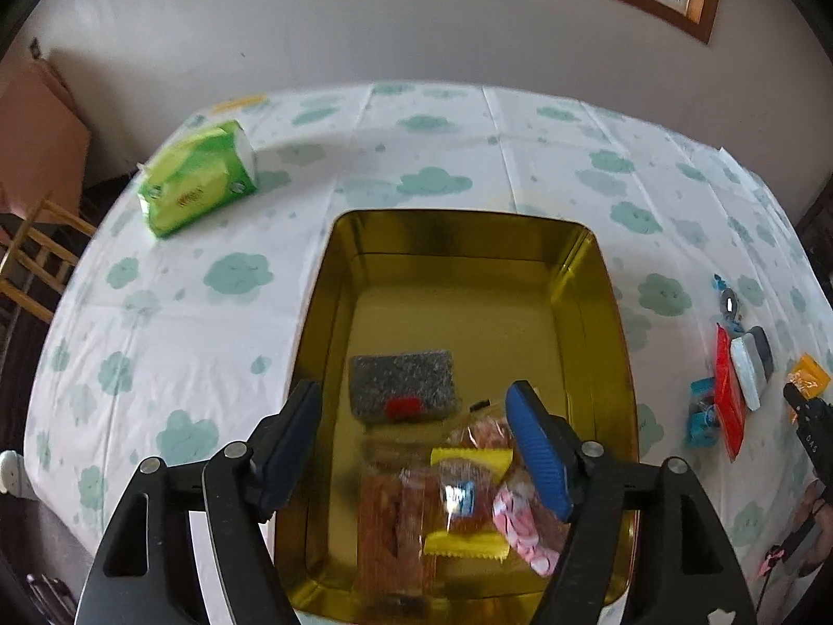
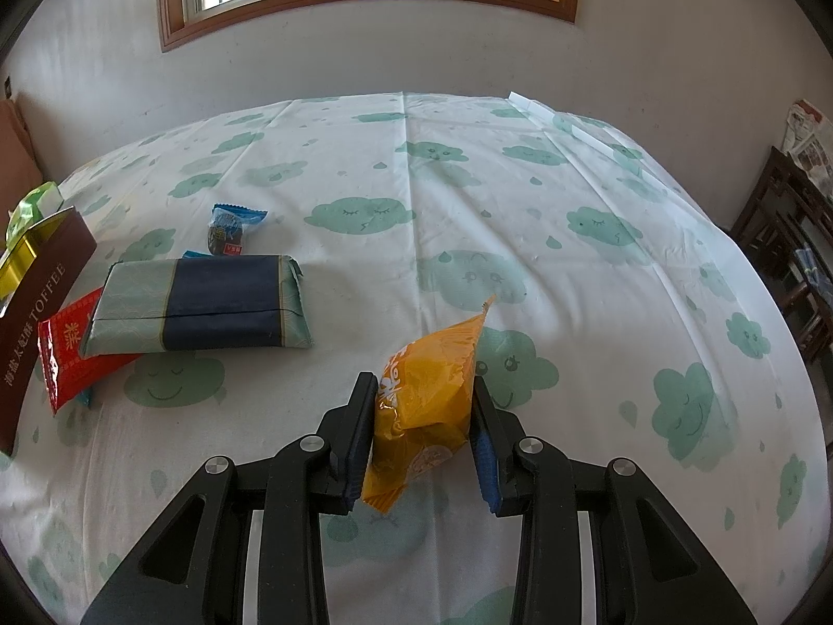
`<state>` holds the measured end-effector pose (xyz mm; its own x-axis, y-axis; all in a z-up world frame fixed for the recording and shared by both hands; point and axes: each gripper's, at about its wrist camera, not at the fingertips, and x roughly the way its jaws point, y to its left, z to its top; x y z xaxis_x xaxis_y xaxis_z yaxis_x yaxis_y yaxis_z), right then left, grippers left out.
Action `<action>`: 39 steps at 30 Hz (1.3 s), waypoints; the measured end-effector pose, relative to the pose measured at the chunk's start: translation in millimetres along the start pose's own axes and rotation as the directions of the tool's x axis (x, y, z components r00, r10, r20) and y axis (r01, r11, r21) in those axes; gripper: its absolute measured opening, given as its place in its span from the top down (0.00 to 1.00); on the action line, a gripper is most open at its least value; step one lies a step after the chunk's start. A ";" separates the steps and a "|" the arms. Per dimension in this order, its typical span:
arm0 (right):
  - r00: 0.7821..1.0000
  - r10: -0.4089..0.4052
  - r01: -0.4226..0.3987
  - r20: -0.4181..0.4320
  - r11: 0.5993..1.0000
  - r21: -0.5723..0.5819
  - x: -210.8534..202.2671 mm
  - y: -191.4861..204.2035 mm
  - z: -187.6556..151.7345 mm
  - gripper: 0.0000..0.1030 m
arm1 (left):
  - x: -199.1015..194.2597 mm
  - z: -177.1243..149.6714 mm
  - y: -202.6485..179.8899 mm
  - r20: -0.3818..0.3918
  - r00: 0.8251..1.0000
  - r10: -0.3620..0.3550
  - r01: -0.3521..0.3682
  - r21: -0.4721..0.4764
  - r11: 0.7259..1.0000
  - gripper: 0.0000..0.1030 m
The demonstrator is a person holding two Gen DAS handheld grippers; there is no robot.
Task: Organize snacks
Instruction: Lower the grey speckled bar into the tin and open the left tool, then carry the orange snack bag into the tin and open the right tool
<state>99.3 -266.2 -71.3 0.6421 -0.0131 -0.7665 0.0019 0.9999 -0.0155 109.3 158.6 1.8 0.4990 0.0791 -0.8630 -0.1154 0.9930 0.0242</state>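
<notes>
**Left wrist view: our claw stands apart over the tin; the right one grips an orange packet**

Left wrist view shows our left claw (image 1: 414, 448) hanging above the gold tin (image 1: 333, 281), pads spread wide with nothing between them. Inside the tin lie a grey speckled packet (image 1: 403, 385), a yellow-edged clear packet (image 1: 468, 500), a pink-patterned sweet (image 1: 520, 526) and brown wrapped bars (image 1: 390, 526).

Right wrist view shows our right claw (image 2: 424, 440) clamped on an orange snack packet (image 2: 427, 390), held just above the cloud-print cloth on the tabletop (image 2: 572, 286). To its left on the cloth rest a blue-and-green packet (image 2: 208, 307) overlapping a red packet (image 2: 67, 354), and a small blue-wrapped sweet (image 2: 231, 232) beyond them. The tin's brown side, lettered TOFFEE, sits at the left edge.
</notes>
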 end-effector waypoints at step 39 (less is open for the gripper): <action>0.965 0.256 -0.240 0.056 0.949 -0.206 -72.7 145.8 20.6 0.71 | -38.2 -84.8 33.9 0.049 0.997 0.054 -0.048 -0.119 0.992 0.10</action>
<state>68.7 -119.3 -4.6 0.6631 0.2438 -0.7078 -0.3101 0.9500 0.0366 13.5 181.8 -7.2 0.5336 0.1370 -0.8346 -0.2409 0.9705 0.0053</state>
